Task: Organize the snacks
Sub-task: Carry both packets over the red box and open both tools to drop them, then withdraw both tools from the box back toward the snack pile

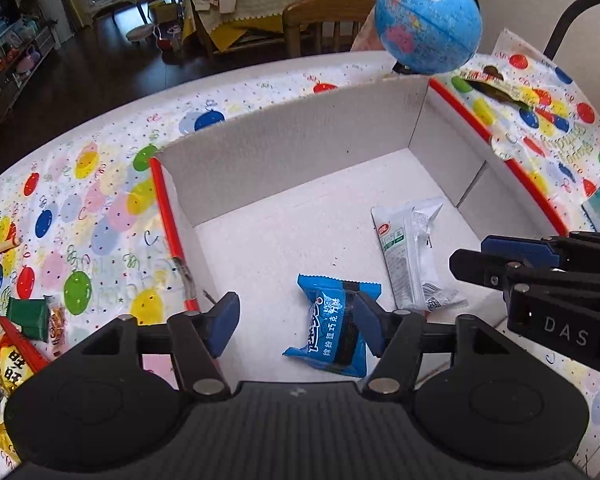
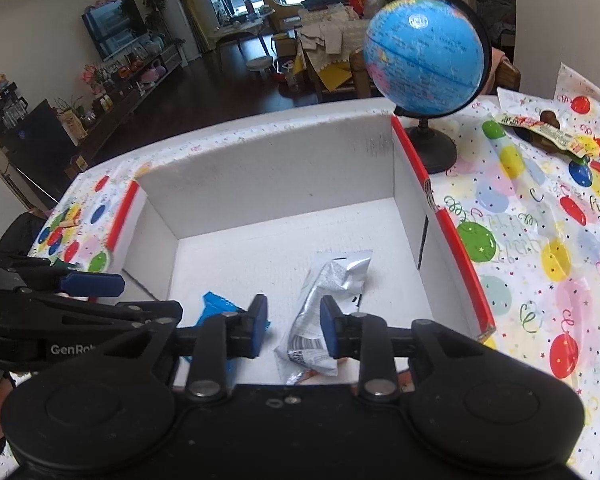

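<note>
While both tools hover over the open box with jaws apart and empty, the left tool is nearer the blue packet on the box floor — just ahead, lengthwise — and the right tool straddles the white packet.

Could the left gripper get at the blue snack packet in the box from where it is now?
Probably yes. The left gripper is open just above the blue packet, the box has no lid, and nothing lies between them.
</note>
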{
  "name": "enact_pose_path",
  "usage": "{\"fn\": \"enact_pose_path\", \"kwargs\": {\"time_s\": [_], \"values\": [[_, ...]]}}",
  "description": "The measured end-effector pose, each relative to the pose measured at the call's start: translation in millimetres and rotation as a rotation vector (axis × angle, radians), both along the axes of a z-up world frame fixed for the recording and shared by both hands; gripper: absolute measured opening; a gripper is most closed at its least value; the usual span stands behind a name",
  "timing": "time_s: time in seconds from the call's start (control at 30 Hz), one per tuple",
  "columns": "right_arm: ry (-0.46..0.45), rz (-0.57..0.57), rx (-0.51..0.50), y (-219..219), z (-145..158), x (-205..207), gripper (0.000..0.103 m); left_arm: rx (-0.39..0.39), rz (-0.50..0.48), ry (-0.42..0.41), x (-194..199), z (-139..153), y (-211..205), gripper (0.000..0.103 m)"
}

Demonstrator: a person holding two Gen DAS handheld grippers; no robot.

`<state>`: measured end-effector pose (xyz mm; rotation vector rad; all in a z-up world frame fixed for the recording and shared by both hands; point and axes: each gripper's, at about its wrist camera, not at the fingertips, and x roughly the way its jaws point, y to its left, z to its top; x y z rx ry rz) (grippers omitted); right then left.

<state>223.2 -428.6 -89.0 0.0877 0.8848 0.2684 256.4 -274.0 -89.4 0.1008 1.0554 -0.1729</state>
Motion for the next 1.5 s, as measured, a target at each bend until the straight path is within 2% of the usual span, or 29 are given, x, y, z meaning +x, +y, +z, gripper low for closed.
{"fn": "enact_pose_path", "kwargs": {"time_s": [0.3, 0.37, 0.5, 0.73, 0.9, 0.97, 1.07, 1.17, 1.33, 1.5], "values": [[-0.076, -0.007, -0.003, 14.4, 29.9, -30.9, 0.051, -0.051, 0.005, -0.068, -29.7, 28.3, 22.5, 0.07], [-0.091, -0.016, -0.004, 18.3, 35.9, -37.9, 0.059, -0.058, 0.003, -0.084, -36.1, 34.3, 29.1, 0.07], [-0.125, -0.026, -0.01, 28.0, 47.7, -52.1, 0.065, -0.076, -0.001, -0.114, -49.2, 47.3, 44.4, 0.07], [-0.185, -0.045, -0.016, 51.2, 65.4, -77.3, 0.081, -0.087, -0.008, -0.169, -72.2, 66.4, 70.5, 0.076], [-0.217, -0.048, -0.014, 67.5, 74.4, -94.5, 0.087, -0.102, -0.005, -0.188, -88.9, 76.2, 92.6, 0.077], [-0.228, -0.054, -0.012, 74.4, 76.3, -101.6, 0.094, -0.105, -0.007, -0.193, -95.7, 79.0, 100.4, 0.077], [-0.233, -0.054, -0.008, 86.3, 78.1, -110.2, 0.095, -0.108, -0.004, -0.207, -105.8, 83.0, 113.9, 0.078], [-0.232, -0.053, 0.003, 97.4, 79.4, -117.0, 0.099, -0.124, 0.002, -0.214, -114.5, 86.4, 127.9, 0.085], [-0.245, -0.044, 0.018, 116.2, 80.6, -127.4, 0.101, -0.14, 0.026, -0.228, -129.5, 90.3, 154.2, 0.085], [-0.251, -0.029, 0.035, 136.9, 79.2, -133.5, 0.101, -0.169, 0.069, -0.247, -143.9, 92.4, 190.4, 0.102]]}}
